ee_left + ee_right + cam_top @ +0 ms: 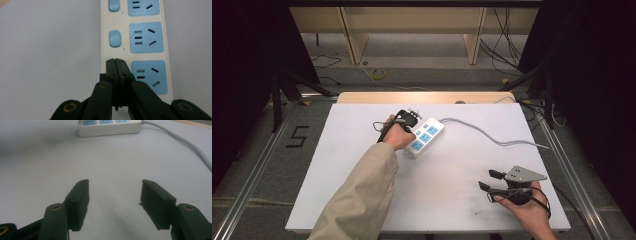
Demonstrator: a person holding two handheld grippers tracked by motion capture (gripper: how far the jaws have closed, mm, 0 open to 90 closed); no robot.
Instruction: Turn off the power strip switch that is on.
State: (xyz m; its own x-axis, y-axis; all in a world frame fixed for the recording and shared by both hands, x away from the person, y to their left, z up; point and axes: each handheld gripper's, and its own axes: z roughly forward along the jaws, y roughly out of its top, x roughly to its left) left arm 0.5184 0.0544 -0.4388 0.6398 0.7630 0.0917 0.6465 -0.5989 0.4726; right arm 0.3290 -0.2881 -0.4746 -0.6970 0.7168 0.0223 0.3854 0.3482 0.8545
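A white power strip (424,136) with three blue sockets lies slanted on the white table (362,175), left of its middle. My left gripper (411,131) is over the strip's near end. In the left gripper view its jaws are shut, and the left gripper (115,62) has its tips down on the strip (146,37) beside the nearest socket, in line with the blue switches (115,38). What lies under the tips is hidden. My right gripper (490,180) stands open at the table's front right with nothing between its fingers (78,195). The strip (110,127) shows far ahead of it.
The strip's grey cable (492,137) runs right across the table toward its right edge, and the cable (185,142) crosses ahead of the right gripper. A sleeved forearm (362,195) reaches in from the front. Wooden furniture legs and floor cables lie beyond the table.
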